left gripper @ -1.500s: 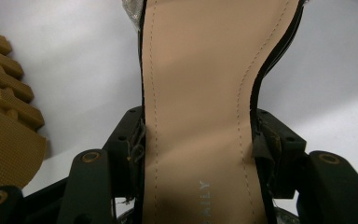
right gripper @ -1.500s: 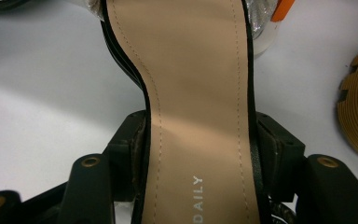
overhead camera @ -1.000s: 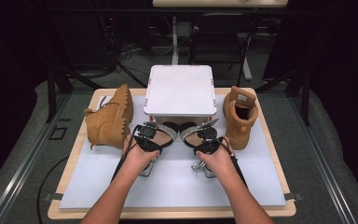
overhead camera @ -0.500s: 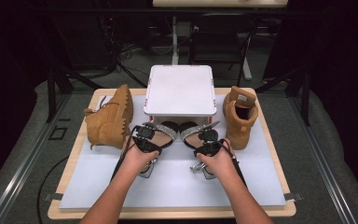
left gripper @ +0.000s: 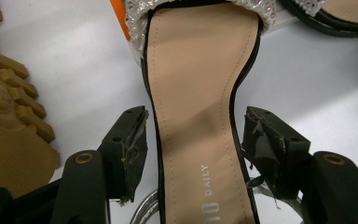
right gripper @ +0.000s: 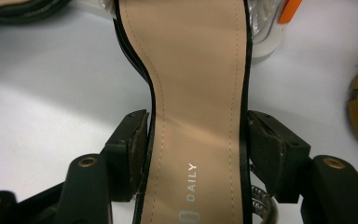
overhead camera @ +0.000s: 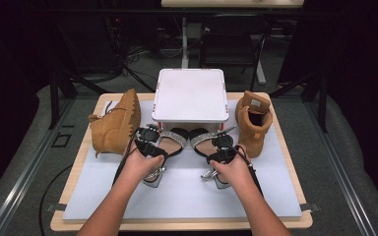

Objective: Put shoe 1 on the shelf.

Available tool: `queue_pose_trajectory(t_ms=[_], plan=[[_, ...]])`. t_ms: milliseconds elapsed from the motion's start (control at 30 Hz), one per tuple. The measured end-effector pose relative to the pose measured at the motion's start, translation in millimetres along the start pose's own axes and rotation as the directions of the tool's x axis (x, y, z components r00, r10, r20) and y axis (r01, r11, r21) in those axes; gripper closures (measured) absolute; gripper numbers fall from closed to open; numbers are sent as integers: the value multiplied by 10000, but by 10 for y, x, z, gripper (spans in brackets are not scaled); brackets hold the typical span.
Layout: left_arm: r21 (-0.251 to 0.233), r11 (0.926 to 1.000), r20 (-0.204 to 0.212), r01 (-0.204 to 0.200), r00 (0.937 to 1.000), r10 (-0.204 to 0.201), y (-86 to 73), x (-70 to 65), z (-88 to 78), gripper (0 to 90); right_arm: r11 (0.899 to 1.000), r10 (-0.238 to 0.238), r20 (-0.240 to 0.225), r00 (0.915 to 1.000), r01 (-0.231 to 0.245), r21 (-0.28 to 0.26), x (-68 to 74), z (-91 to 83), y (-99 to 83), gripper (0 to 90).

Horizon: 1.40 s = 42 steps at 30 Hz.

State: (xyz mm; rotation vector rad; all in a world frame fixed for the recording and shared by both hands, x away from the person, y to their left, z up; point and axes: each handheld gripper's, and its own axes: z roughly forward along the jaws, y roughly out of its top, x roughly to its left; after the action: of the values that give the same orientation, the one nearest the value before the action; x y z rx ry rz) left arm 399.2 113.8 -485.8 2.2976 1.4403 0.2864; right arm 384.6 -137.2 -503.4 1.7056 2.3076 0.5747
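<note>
Sandals side by side on white mat, near side of white box [overhead camera: 190,95], toes tucked under it. Left gripper [left gripper: 193,140] jaws straddle left sandal [left gripper: 200,93], small gaps either side, not pinching. Right gripper [right gripper: 196,142] jaws pressed on right sandal [right gripper: 196,84] insole edges.

The left gripper [left gripper: 193,154] straddles a black-edged heeled sandal with a beige insole [left gripper: 200,93], its two black jaws standing either side of the narrow waist. The left pad lies against the sandal's black rim; the right pad sits just beside the opposite edge, and whether it touches cannot be told. A glittering silver toe strap [left gripper: 140,21] crosses the sandal's front. The tan lugged boot sole [left gripper: 9,121] lies at the left on the white table mat [left gripper: 74,60]. A second sandal's black edge [left gripper: 335,18] shows at the upper right.
</note>
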Motion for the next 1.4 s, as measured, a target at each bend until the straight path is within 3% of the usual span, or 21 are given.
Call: queue_pose_trajectory(t_ms=[233, 433, 467, 700, 833, 967, 1067, 1200, 1400], plan=[[-20, 9999, 179, -166, 9997, 166, -43, 26, -65, 408, 9974, -118, -69, 9999, 113, -706, -8, -206, 33, 426], [-183, 9995, 315, -265, 9991, 271, -119, 86, -181, 410, 9943, -465, -105, 9989, 453, -965, -18, -345, -16, 414], [-281, 9992, 372, -273, 9989, 284, -155, 114, -230, 411, 9911, -749, -111, 9971, 732, -1113, -23, -414, -60, 412], [-645, 9974, 755, -332, 9964, 381, -305, 179, -411, 412, 9735, -1524, -127, 9882, 1479, -1746, -58, -632, -231, 409], [-825, 9952, 1185, -525, 9910, 621, -442, 179, -516, 422, 9617, -1871, 91, 9823, 1850, -2022, -82, -744, -345, 430], [-840, 9945, 1172, -627, 9905, 723, -527, 192, -554, 422, 9584, -1993, 180, 9798, 1987, -2047, -106, -787, -450, 465], [-947, 9932, 1289, -672, 9885, 792, -646, 223, -577, 422, 9544, -2176, -242, 9757, 2075, -2145, -115, -793, -543, 481], [-1057, 9906, 1283, -872, 9866, 1006, -728, 238, -582, 421, 9461, -2384, -396, 9704, 2228, -2350, -147, -772, -646, 485], [-1100, 9887, 1510, -1015, 9815, 1176, -826, 211, -562, 396, 9529, -2293, -695, 9709, 2094, -2196, -209, -725, -776, 438]])
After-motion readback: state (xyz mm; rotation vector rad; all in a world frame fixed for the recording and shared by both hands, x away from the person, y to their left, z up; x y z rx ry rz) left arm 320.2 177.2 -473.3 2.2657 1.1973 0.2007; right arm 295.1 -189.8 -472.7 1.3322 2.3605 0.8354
